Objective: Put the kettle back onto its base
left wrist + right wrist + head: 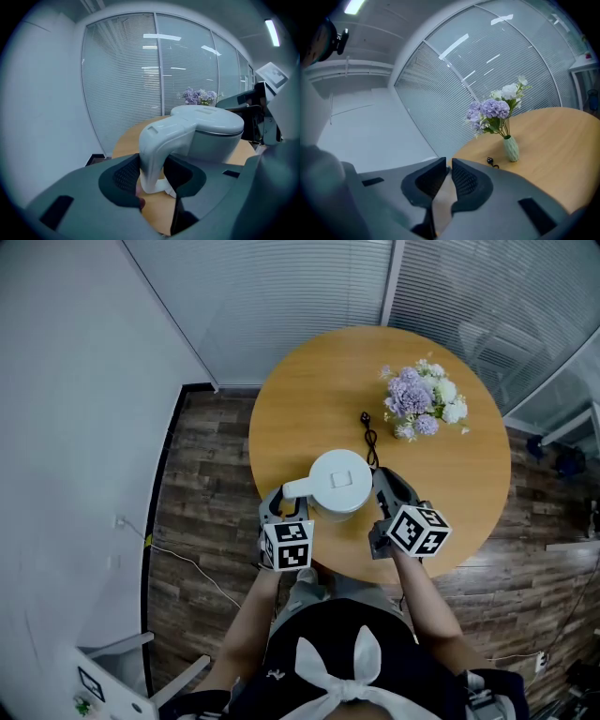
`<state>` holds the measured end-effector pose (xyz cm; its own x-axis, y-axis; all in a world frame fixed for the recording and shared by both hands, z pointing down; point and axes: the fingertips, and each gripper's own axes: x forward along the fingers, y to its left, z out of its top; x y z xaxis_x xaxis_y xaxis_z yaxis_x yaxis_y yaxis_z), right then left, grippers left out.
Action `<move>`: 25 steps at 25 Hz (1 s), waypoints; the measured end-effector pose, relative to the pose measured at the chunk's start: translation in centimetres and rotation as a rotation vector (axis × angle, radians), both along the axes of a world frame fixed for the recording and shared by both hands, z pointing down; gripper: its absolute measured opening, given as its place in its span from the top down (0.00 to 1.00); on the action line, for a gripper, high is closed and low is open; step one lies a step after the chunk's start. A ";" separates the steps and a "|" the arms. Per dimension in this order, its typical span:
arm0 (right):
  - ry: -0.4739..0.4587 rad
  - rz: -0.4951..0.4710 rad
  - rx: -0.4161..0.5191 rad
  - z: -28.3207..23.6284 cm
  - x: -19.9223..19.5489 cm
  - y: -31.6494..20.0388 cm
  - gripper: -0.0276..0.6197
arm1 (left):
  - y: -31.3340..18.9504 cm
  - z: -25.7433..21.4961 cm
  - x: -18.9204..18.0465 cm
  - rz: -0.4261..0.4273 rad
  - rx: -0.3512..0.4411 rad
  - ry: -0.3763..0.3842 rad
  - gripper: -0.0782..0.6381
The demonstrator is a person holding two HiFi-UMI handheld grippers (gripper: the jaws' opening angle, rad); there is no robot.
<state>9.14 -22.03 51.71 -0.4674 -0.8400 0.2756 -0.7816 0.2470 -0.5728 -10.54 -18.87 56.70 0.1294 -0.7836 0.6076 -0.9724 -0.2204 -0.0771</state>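
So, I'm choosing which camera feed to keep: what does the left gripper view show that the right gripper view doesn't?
Only the left gripper view: the white kettle, with its handle between the jaws of the left gripper. Only the right gripper view: the green vase under the flowers, and the black cord beside it. Both: the flowers, the round wooden table and the blinds behind.
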 end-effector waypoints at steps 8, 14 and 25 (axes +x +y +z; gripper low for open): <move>0.049 0.004 0.027 -0.1 -0.1 0.2 0.89 | 0.2 0.1 -0.1 -0.008 -0.002 0.004 0.65; 0.174 -0.016 0.022 -0.3 -0.3 -0.1 0.89 | 0.1 -0.1 0.0 0.047 -0.005 -0.003 0.65; 0.188 -0.022 0.068 -2.2 -0.3 0.6 0.89 | 1.9 -2.9 -0.1 0.100 0.051 0.014 0.60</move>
<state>8.79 -21.48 49.51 -0.4316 -0.8499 0.3024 -0.8670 0.2984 -0.3990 -10.64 -16.99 53.80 0.2169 -0.7963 0.5647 -0.9467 -0.3128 -0.0773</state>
